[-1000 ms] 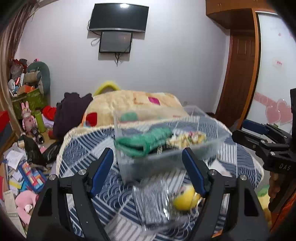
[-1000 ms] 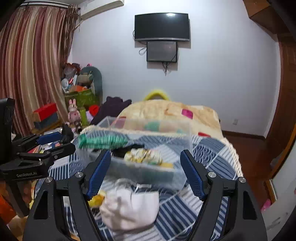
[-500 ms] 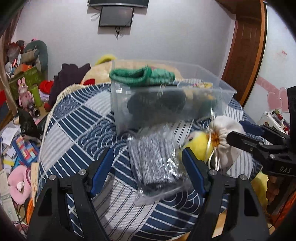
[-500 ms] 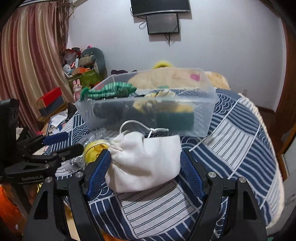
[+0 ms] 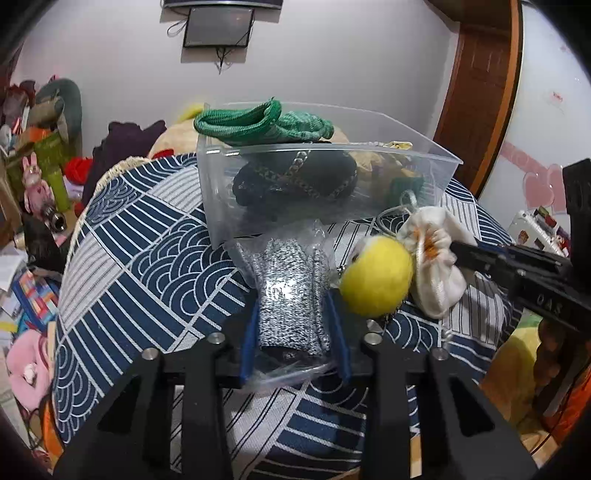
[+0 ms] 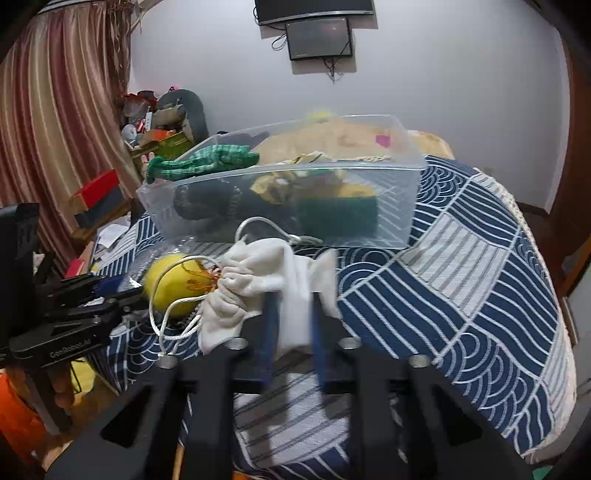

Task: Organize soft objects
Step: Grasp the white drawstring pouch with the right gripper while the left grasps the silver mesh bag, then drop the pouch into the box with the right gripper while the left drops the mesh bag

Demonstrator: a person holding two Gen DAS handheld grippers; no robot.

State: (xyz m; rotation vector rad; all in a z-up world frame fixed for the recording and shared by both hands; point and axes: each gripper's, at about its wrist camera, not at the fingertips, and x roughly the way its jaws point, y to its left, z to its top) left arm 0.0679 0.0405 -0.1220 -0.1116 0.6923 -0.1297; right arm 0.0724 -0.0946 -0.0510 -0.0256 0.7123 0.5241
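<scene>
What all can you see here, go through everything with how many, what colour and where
clear plastic bin: one, transparent, on the bed behind the loose items
green knitted piece: one, draped over the bin's left rim
dark knitted item: one, black, inside the bin
bagged grey knit: one, speckled grey in clear plastic, before the bin
yellow ball: one, between the grey knit and the pouch
white drawstring pouch: one, cream, right of the ball
blue patterned bedspread: one, navy and white, under everything
wall screen: one, dark, on the far wall
left claw: one, black with blue pads, closed on the grey knit
right claw: one, closed on the pouch
</scene>
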